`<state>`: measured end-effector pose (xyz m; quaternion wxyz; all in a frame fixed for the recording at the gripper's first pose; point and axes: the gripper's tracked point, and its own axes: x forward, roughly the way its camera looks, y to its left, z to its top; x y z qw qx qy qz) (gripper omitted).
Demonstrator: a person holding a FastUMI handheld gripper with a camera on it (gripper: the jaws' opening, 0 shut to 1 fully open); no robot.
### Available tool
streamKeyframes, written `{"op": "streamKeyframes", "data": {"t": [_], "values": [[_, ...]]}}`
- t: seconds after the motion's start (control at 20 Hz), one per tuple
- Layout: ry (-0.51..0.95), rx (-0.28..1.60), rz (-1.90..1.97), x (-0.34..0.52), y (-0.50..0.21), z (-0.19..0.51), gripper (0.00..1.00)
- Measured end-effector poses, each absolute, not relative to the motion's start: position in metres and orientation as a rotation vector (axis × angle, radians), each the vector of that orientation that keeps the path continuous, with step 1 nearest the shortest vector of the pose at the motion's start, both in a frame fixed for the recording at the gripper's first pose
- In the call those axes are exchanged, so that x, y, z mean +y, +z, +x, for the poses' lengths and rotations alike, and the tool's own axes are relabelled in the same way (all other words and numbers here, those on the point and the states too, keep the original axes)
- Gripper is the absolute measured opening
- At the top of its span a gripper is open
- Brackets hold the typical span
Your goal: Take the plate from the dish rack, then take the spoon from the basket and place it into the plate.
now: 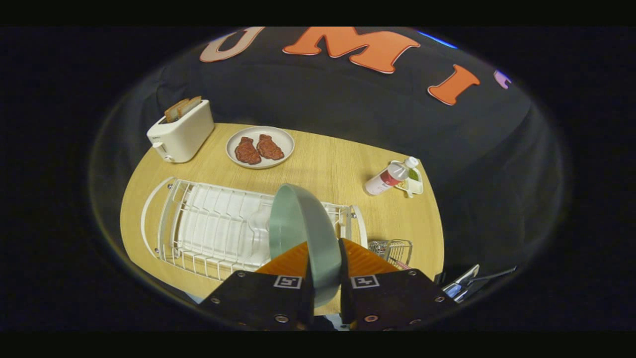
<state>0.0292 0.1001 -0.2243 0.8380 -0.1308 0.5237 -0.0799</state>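
White two-slot toaster (181, 132) with bread slices, far left on round wooden table (338, 164). Next to it, pale round plate (260, 146) carrying two dark red meat pieces (258, 149). Nearer, white wire dish rack (213, 228) on white tray. Gripper (325, 271) clamped on grey-green round plate (303, 233), both fingers pressing rim, plate edge-on, upright, above rack's right end. Right of fingers, small metal wire basket (395, 251); spoon inside not clearly discernible. Beyond basket, red-and-white bottle (390, 176) lying tilted against small white dish (412, 181).
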Motion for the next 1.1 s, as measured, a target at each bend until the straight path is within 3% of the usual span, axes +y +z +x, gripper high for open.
{"op": "streamKeyframes", "data": {"t": [0.35,1.1], "values": [[-0.128,1.111,-0.134,0.080,-0.207,-0.007,0.22],[0.150,1.159,0.202,0.005,-0.238,-0.113,0.21]]}}
